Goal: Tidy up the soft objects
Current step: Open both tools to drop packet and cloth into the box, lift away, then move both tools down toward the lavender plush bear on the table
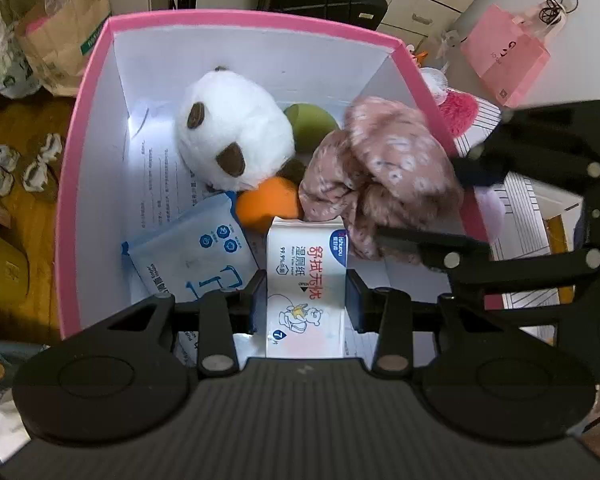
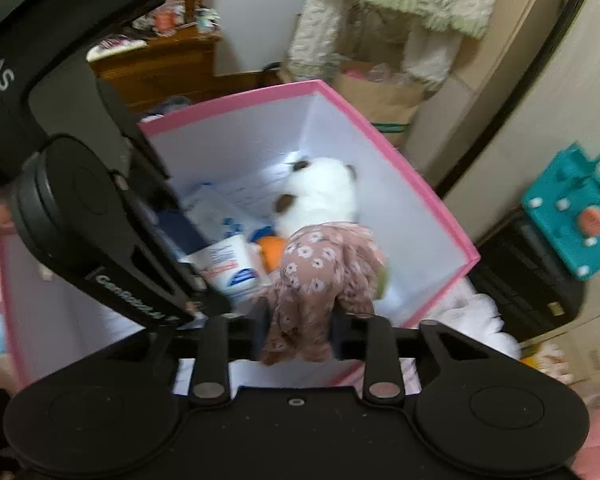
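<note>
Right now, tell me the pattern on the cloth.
Dusty pink cloth with small white flowers, clearest in the right wrist view.

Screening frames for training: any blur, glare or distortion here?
Left wrist: mostly sharp, wipes pack text legible, right gripper smeared, glare on box wall, fisheye bends the rim. Right wrist: motion blur overall, floral cloth soft, left gripper blurred.

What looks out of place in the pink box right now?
Mostly soft things lie in the pink box: white plush, floral cloth, wipes packs. The printed paper sheet under the plush is the odd one, flat on the floor.
</note>
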Motion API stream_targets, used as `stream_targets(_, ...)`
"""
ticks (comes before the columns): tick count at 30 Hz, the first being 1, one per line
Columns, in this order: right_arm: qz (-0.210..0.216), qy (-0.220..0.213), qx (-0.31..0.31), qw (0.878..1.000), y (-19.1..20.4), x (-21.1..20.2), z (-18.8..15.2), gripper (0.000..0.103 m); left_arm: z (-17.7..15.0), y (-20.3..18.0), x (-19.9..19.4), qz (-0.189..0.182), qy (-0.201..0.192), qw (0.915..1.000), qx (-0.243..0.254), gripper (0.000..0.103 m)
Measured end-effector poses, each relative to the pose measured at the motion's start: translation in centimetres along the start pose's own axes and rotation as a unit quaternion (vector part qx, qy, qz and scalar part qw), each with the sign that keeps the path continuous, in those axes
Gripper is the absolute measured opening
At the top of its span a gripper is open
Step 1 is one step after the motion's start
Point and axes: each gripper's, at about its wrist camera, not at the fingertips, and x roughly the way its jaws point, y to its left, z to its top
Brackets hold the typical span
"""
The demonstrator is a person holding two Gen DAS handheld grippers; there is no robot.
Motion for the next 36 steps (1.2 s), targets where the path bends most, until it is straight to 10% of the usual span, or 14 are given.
stream_targets(3, -0.025, -0.012, -0.007, 1.0, 0.0, -0.7, -0.3, 0.058, -0.2, 0.4, 0.5, -0.008, 0.005, 1.0, -0.004, 0.039)
stream_targets(14, 0.03, -0.073, 0.061, 0.995, -1.6, -3.4, -1.9, 0.058, -0.5, -0.5, 2.0, -0.019, 0.021, 0.9996, -0.007, 0.041)
stream_targets(18, 0.051, -0.087, 0.097, 0.99, -2.5, -4.3, -3.0, 0.058, -0.6, -1.6, 2.2, -0.011, 0.017, 0.9997, -0.016, 0.06)
stream_targets(36, 0.105, -0.141, 0.139, 0.975, -1.4, -11.7, -7.6, 0.058, -5.8, -4.8, -8.6, 0.067, -0.047, 0.9947, 0.062, 0.065)
